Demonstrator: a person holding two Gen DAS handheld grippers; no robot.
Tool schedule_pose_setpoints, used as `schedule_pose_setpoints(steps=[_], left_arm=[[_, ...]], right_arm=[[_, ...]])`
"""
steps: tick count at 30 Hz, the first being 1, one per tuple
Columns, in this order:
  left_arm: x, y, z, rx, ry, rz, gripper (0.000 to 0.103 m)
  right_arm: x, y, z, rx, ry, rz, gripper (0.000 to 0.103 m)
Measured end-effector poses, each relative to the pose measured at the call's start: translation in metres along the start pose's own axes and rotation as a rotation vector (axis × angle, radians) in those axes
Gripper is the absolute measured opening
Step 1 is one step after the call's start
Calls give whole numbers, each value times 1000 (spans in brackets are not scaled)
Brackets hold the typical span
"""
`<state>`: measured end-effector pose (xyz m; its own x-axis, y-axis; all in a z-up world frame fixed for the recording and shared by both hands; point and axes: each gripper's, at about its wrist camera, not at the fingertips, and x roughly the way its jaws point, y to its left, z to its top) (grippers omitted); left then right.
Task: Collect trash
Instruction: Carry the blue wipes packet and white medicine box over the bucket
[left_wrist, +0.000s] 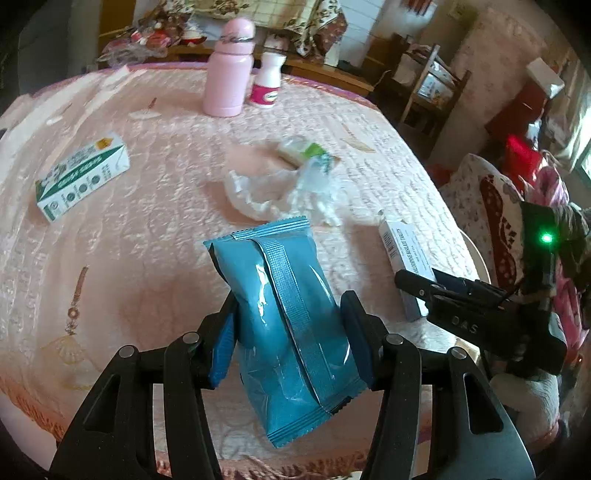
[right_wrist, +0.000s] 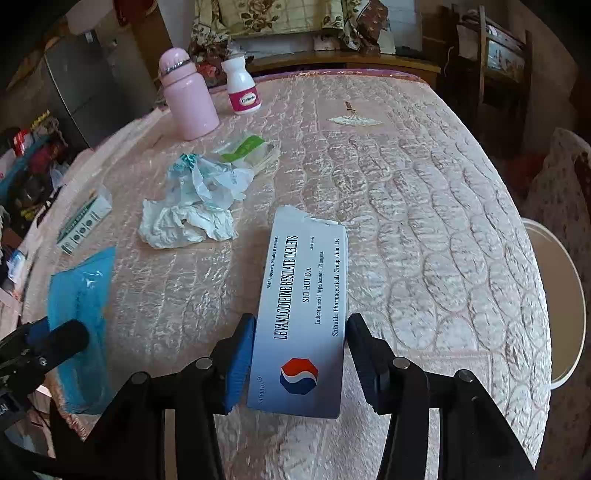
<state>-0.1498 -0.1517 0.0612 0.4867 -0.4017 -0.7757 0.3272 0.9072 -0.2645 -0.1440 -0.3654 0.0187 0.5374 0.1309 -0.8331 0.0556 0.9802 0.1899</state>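
Surface: pink quilted bed (right_wrist: 424, 206), carrying all items.

Left claw (left_wrist: 288, 343): clenched on a blue packet (left_wrist: 284, 314), gripped at its middle and seen lifted clear of the quilt at the near edge.

Right claw (right_wrist: 299, 354): clenched on a white tablet box (right_wrist: 306, 306), held by its long sides, far flap torn open, near centre of the bed.

Remaining trash on the quilt: crumpled tissue (right_wrist: 184, 225) at centre-left; clear plastic wrap (right_wrist: 203, 177) touching it on the far side; a green-striped wrapper (right_wrist: 251, 151) just beyond; a green-and-white carton (right_wrist: 85, 225) at the left.

Likely not trash: pink bottle (right_wrist: 188, 96) and white pill bottle (right_wrist: 242, 88), upright at the far edge.

Receptacle: a pale bin (right_wrist: 565, 295), rim partly seen off the right edge of the bed.

Step judged in hand: two pieces picked up, carriage not yet made. The next move calls for both loads to be brought over the bin and released there, the box tilted to fall cleanly.
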Motion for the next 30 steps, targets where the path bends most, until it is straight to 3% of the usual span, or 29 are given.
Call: schedule_pose_setpoints(steps=[10, 18, 30], left_arm=[[0, -64, 18, 108, -36, -80, 52], [9, -126, 31, 200, -56, -135, 52], [30, -206, 49, 336, -68, -175, 52]], right_arm=[[-74, -32, -7, 40, -141, 21, 49], [-118, -70, -12, 79, -216, -41, 49], [-151, -148, -24, 205, -268, -120, 49]])
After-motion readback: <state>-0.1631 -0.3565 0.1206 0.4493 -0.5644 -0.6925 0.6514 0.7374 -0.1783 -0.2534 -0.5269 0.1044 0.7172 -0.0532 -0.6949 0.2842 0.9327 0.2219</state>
